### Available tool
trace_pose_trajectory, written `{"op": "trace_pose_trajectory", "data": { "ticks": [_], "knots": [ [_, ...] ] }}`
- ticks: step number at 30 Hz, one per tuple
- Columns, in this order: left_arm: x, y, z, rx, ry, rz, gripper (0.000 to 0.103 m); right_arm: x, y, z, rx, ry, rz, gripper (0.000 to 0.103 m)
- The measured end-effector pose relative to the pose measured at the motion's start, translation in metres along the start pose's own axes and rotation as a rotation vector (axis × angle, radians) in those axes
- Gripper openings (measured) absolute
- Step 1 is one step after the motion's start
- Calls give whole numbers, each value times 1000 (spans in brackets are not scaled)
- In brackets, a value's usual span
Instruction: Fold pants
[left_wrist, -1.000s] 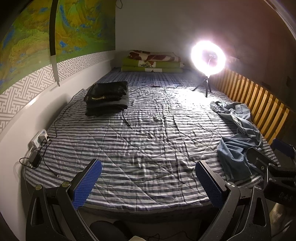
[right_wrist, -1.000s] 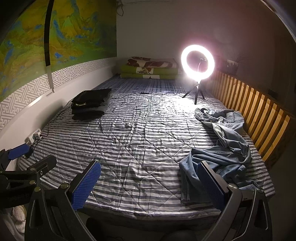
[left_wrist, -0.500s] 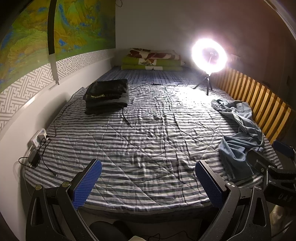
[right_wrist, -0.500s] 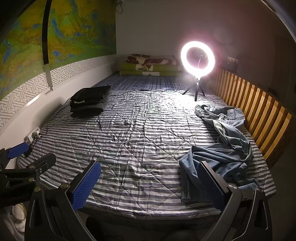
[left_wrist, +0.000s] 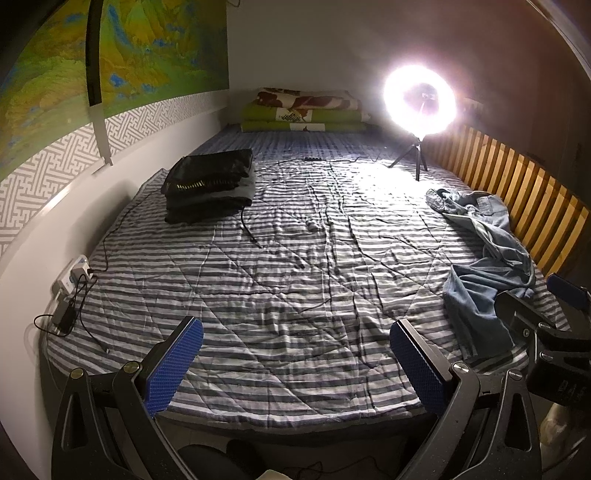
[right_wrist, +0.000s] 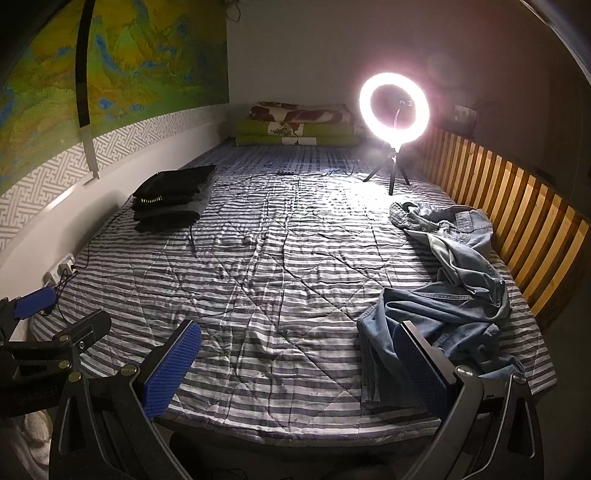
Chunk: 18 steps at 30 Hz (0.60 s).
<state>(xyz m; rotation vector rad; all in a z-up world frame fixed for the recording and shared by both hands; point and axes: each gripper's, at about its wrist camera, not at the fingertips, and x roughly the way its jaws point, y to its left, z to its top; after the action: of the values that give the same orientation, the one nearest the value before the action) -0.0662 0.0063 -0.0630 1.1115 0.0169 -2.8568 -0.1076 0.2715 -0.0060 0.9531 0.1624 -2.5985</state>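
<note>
Crumpled light-blue jeans (right_wrist: 454, 280) lie unfolded along the right side of the striped bed, also seen at the right in the left wrist view as jeans (left_wrist: 484, 258). My right gripper (right_wrist: 295, 365) hovers open over the bed's near edge, its right finger just in front of the jeans' nearest leg. My left gripper (left_wrist: 295, 365) is open over bare bedding, well left of the jeans, with nothing between its blue pads.
A stack of dark folded clothes (left_wrist: 210, 188) sits far left. A lit ring light on a tripod (right_wrist: 393, 110) stands at the back, with cables across the bedspread (left_wrist: 295, 258). A wooden slat rail (right_wrist: 517, 225) borders the right; a power strip (left_wrist: 70, 277) hangs left.
Both grippers have drifted slightly; the bed and jeans sit a little higher in view. Nothing was taken hold of, and the jeans have not moved.
</note>
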Motion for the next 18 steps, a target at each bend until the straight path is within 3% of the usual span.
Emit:
{"op": "trace_pose_trajectory", "data": {
  "ticks": [18],
  "knots": [
    [49,-21,11,6,40,10,102,43,-29,4,44,35,5,102]
  ]
}}
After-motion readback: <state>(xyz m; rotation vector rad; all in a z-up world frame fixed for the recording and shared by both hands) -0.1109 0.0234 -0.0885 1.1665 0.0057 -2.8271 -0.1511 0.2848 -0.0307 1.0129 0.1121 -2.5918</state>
